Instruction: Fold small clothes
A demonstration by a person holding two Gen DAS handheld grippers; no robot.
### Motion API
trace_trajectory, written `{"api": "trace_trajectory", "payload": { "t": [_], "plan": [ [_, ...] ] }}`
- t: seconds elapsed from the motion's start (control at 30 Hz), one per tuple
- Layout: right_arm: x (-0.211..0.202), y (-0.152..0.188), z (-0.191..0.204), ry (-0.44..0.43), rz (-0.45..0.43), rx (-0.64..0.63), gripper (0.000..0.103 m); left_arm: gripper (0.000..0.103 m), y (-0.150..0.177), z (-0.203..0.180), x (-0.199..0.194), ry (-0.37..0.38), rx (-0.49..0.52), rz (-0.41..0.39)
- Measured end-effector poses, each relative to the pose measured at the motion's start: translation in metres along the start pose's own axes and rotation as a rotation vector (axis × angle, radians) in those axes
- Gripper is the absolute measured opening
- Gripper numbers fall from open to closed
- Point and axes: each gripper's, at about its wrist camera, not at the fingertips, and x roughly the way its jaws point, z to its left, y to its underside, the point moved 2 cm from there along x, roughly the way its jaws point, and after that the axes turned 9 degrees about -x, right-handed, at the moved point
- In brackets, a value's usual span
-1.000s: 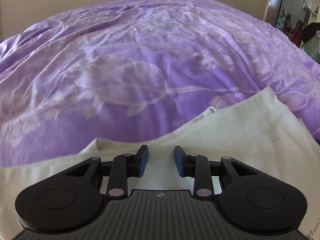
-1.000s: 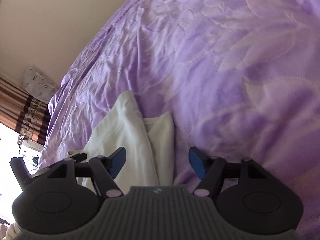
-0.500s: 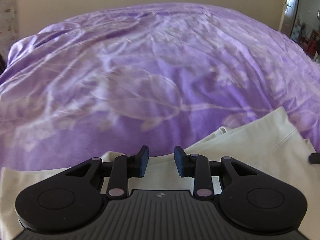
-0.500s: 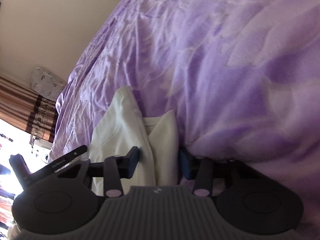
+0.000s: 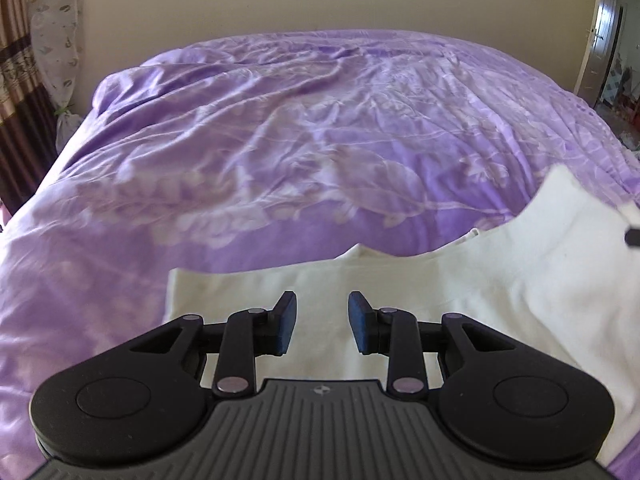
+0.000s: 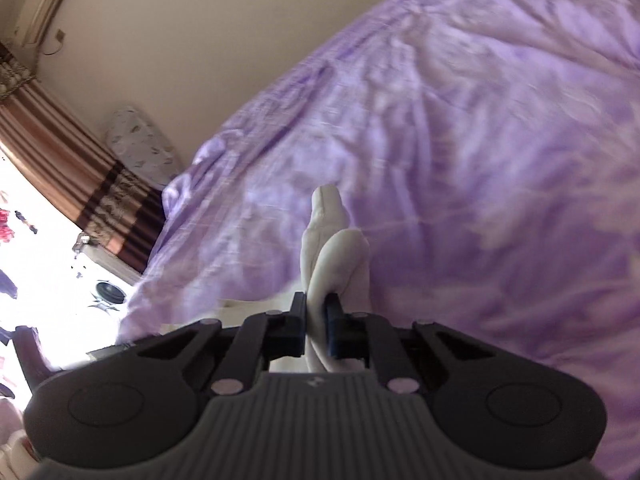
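1. Right gripper (image 6: 316, 330) pinches a bunched edge of the cream garment (image 5: 460, 292).
2. Left gripper (image 5: 322, 326) hovers over it, jaws apart, empty.
3. Purple bedspread (image 5: 280, 152) stretches toward twelve o'clock; lifting evenly should keep the fold straight.

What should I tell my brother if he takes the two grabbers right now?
Right gripper: shut on a bunched end of the cream garment, lifting it off the purple bedspread.
Left gripper: open above the garment's flat part, gripping nothing.
Done: one end picked up.
Left: carry that end over to make the fold, lay it flat, likely steadying the cloth with the left.
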Motion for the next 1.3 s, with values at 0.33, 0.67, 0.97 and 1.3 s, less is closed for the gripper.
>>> {"api": "trace_trajectory", "payload": {
  "t": [0.33,0.67,0.97,1.3],
  "plan": [
    [0.057,-0.010,0.137,-0.032,0.049,-0.046,0.005,0.037,0.013,0.063,-0.039,-0.011,0.016,0.017],
    [0.170,0.036,0.250,0.018,0.159,-0.101,0.005,0.035,0.023,0.139,-0.028,0.040,-0.102,0.048],
    [0.221,0.072,0.319,0.037,0.221,-0.234,0.005,0.033,0.029,0.175,-0.023,0.062,-0.194,0.050],
    [0.266,0.115,0.333,0.051,0.346,-0.323,0.013,0.033,0.039,0.183,-0.033,0.020,-0.214,0.072]
  ]
}}
